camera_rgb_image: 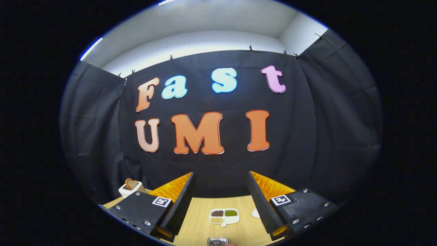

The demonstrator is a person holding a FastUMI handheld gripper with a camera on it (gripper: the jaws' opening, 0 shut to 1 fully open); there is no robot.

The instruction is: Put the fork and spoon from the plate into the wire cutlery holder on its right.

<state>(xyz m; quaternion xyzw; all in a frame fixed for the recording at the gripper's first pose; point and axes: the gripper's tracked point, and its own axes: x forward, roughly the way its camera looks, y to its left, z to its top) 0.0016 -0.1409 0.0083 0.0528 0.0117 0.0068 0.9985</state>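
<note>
The nearest thing I have to the task's items is a white rounded edge [255, 213] on the wooden table [198, 225], peeking out from behind the inner face of the right finger [263, 201]. It may be the rim of the plate, but so little of it is exposed that I cannot tell, and I cannot make out any cutlery on it.

Just left of that edge, on the table between the two fingers, lies a small white divided tray [224, 217] with a short tab on its near side. It has a brown filling and a green filling in the far compartments and a yellowish one in the near compartment. Closer to me, low between the fingers, a small shiny metal object [217, 241] is cut off, and I cannot say what it is.

My gripper [220, 174] is released: the black pads stand well apart with nothing between them, their tips raised against the black cloth wall [307, 119]. The left finger [177, 201] and the right one both have orange ribbed backs.

Beyond the left finger, at the far left of the table, sits a white container [131, 188] with something brown in it.
</note>
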